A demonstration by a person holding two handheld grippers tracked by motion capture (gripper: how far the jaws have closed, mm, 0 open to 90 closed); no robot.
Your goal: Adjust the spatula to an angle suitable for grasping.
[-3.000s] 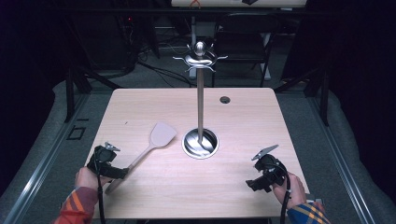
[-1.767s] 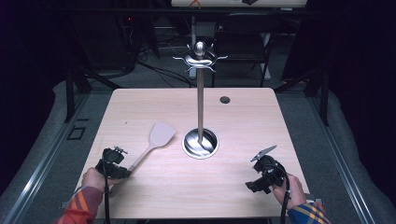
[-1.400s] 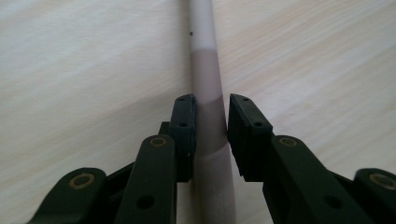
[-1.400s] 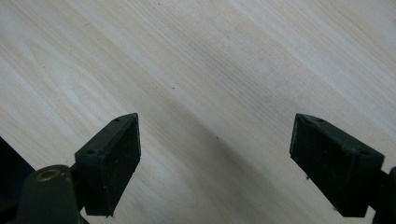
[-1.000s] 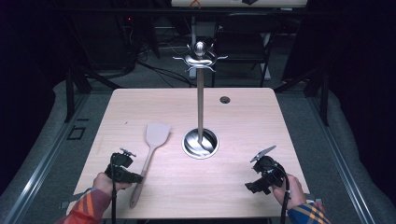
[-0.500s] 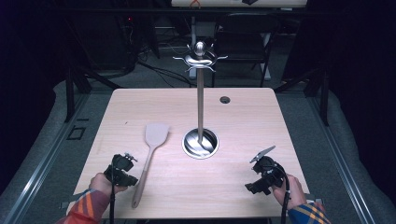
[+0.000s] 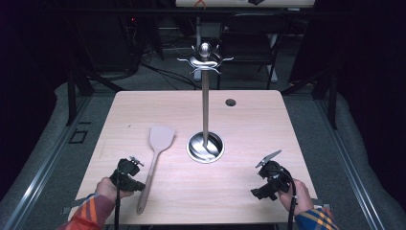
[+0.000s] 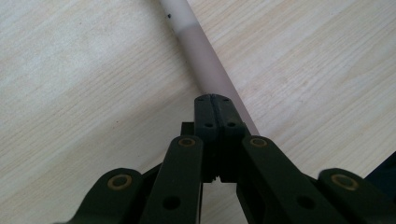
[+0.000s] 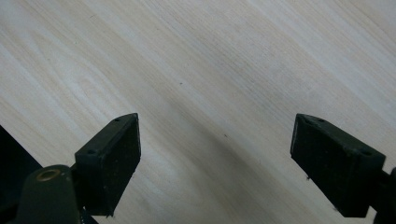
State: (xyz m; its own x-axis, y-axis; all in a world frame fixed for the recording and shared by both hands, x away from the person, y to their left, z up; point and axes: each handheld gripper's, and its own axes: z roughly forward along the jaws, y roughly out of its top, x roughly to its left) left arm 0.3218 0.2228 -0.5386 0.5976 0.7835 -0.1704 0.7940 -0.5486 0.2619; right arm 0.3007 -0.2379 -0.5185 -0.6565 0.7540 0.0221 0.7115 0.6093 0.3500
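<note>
The spatula [image 7: 154, 160] lies flat on the table [image 7: 249, 115], blade pointing away, left of the metal stand [image 7: 205, 120]. The left gripper [image 7: 135, 184] has just been closing; its jaws now meet right over the handle, though whether they truly pinch it is hard to see. The right gripper [image 7: 261, 189] rests on bare wood, jaws spread wide.

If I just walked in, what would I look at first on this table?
Probably the tall shiny metal stand, which rises from a round base in the middle of the wooden table and has curly hooks on top. Next, the pale spatula lying flat to its left. The left claw has just been closing and sits shut by the spatula's handle, while the right claw hangs open over bare wood.
</note>
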